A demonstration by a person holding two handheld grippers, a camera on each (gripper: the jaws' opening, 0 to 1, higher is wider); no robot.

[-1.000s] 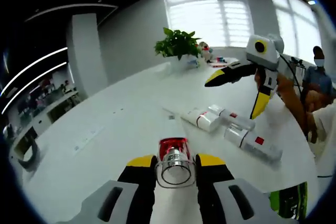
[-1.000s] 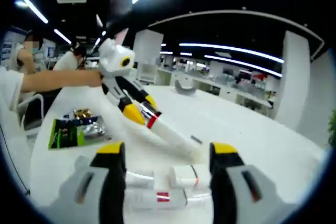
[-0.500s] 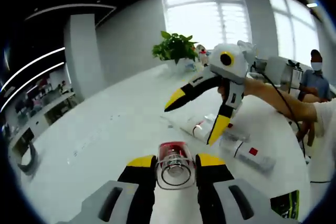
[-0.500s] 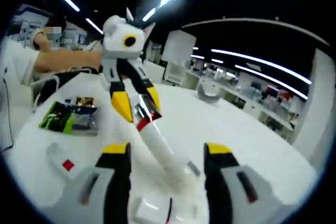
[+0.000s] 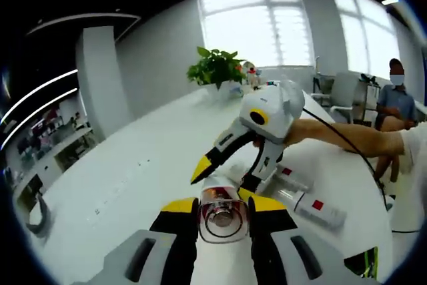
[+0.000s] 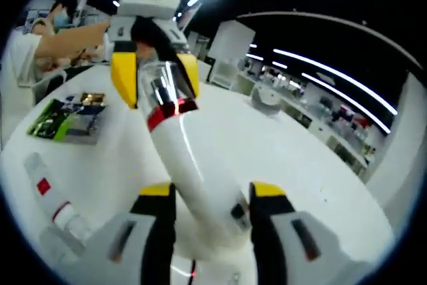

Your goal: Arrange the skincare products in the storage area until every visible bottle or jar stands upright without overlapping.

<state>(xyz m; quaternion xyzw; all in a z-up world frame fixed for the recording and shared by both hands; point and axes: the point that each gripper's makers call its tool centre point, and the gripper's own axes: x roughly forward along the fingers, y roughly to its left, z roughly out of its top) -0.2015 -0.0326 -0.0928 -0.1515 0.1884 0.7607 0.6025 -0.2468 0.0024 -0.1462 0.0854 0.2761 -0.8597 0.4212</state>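
A white bottle point(image 6: 183, 158) with a red band and a clear cap is held off the table. My left gripper point(image 5: 222, 203) is shut on its cap end point(image 5: 219, 217); in the right gripper view the left gripper point(image 6: 157, 81) grips that end from above. My right gripper point(image 6: 212, 195) is open, its jaws standing on either side of the bottle's white base. In the left gripper view the right gripper point(image 5: 223, 178) reaches in from the right, just beyond the cap. Two or three white tubes with red marks point(image 5: 313, 206) lie flat on the white table point(image 5: 133, 165).
A green and silver packet point(image 6: 63, 121) lies near the table's edge, with a lying tube point(image 6: 50, 198) close to it. A potted plant point(image 5: 217, 68) stands at the far end. A person point(image 5: 393, 98) sits beyond the table by chairs.
My right gripper has swung in from above the lying tubes to the held bottle, and its jaws now straddle the base. The left gripper has kept its hold on the cap.
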